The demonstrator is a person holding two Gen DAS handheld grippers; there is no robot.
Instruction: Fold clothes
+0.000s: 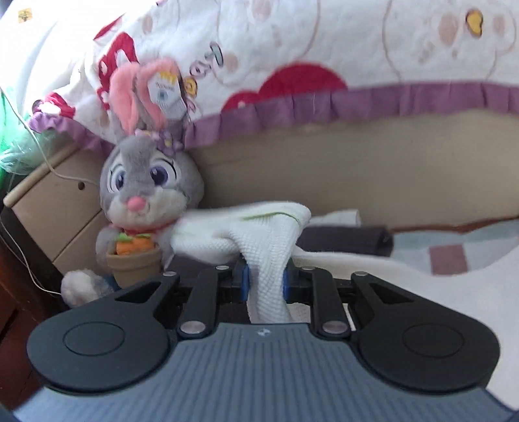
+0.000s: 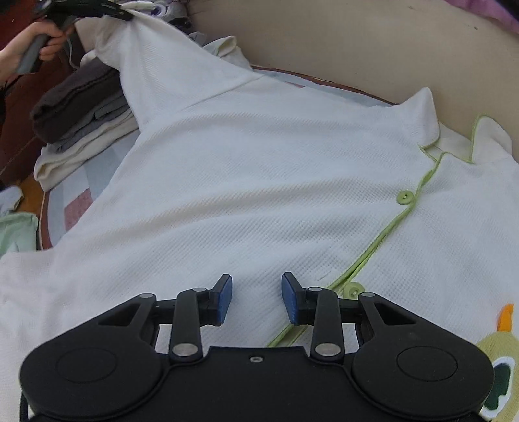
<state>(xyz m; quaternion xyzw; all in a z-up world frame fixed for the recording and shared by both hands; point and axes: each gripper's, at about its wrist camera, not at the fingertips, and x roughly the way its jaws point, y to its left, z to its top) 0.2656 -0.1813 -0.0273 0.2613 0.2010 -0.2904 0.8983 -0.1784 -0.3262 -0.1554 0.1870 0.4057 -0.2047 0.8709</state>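
From the left wrist, the left gripper has its jaws pinching a bunched fold of the white shirt, the waffle cloth squeezed between the blue pads and trailing back under the tool. Just beyond it a plush rabbit sits against the bed's headboard, a patterned quilt heaped above, and a nightstand stands off to the left. A dark folded garment lies behind the lifted cloth. From the right wrist, the right gripper hangs over the body of the shirt with its jaws spread apart and nothing between them; the pads do not press on the cloth. The shirt lies front up across the bed, its green-edged placket and buttons running up toward the collar, an appliqué patch at the far right. At the top left its sleeve is drawn up into a peak by the left gripper, held by the person's hand. Beside that, a stack of dark, grey and cream pieces sits already folded. I'd judge the job partly done: some clothes are finished, while this shirt is only at its first fold, the sleeve lifted to come across the body, with the other sleeve and the lengthwise folds left.
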